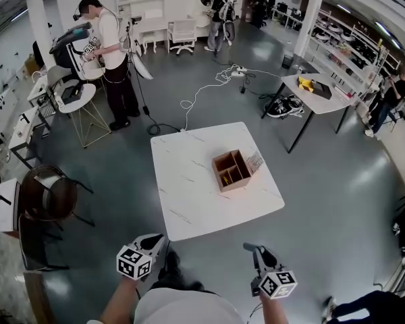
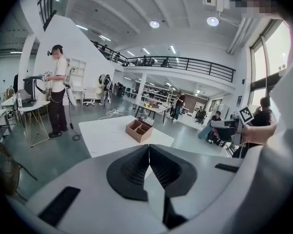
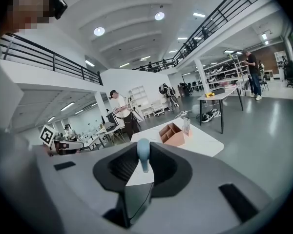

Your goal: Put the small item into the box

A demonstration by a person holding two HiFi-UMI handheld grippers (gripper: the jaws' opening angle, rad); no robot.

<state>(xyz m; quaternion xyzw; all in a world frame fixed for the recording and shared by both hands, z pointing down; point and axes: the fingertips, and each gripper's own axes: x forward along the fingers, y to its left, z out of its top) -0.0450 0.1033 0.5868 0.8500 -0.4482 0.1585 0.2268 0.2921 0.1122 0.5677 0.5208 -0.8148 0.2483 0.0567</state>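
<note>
Right gripper view gives the best look at the small item (image 3: 143, 154): a pale blue piece with a rounded top and a narrower stem, standing upright. The right gripper (image 3: 143, 164) has its jaws pressed in on that stem, so the rounded end sticks up above them. The left gripper (image 2: 149, 152) has its jaws brought together with nothing between them.

From the head view, both tools are held low and close to the person's body, the left gripper (image 1: 155, 239) and right gripper (image 1: 251, 248) side by side and short of the near edge of the white table (image 1: 189, 187). Neither touches the table.

Further out on the table stands the box (image 1: 231, 170), brown and open-topped, split by dividers into several compartments. It sits toward the table's right side, well apart from the held item. A small upright card (image 1: 254, 161) stands just beside the box.

Beyond the table a white cable (image 1: 206, 90) trails over the grey floor, and a person in a white top (image 1: 109, 46) stands at the far left.
</note>
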